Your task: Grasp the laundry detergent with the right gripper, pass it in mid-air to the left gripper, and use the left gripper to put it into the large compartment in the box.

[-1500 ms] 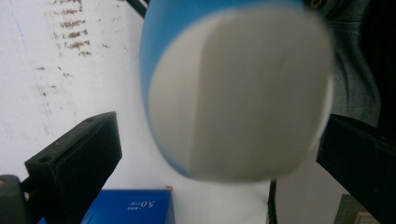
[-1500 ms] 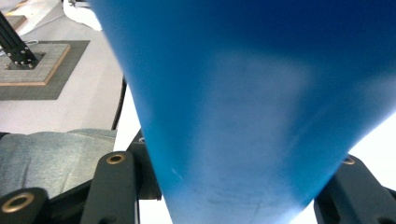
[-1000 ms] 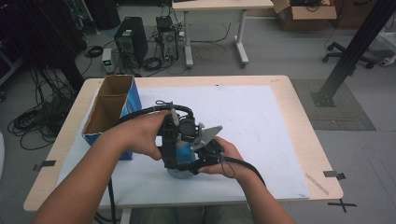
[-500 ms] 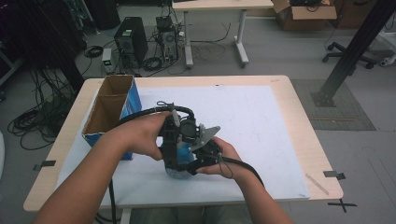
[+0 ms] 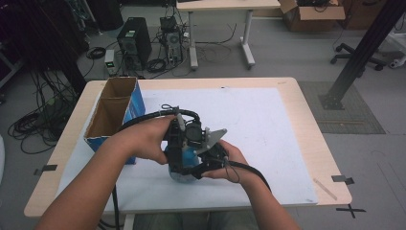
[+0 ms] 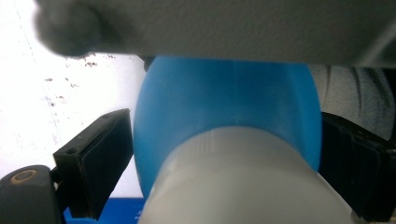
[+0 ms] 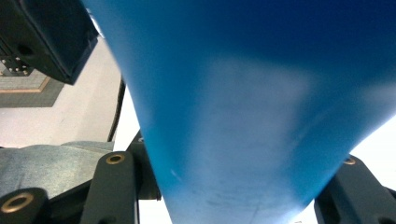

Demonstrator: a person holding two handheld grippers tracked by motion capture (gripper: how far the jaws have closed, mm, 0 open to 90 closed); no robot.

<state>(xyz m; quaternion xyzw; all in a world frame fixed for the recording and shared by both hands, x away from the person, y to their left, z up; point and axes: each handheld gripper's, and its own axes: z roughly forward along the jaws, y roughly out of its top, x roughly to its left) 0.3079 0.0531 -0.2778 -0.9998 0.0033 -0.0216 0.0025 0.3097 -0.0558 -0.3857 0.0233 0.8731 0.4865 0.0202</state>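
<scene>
A blue bottle (image 5: 181, 157) with a white cap (image 6: 243, 182) is held just above the middle of the table between both hands. My right gripper (image 5: 203, 163) is shut on it, and its blue body (image 7: 261, 116) runs between the two black jaws (image 7: 233, 186). My left gripper (image 5: 184, 139) comes at it from the cap end. Its jaws have just been closing. The black pads (image 6: 102, 154) now flank the bottle's blue shoulder (image 6: 224, 98) very closely, and no firm press is visible.
An open cardboard box with blue sides (image 5: 115, 112) stands at the table's left. A white sheet (image 5: 268, 120) covers most of the wooden tabletop (image 5: 306, 96). Cables trail from both grippers toward the front edge. A blurred grey part (image 6: 210, 28) crosses the top of the left gripper view.
</scene>
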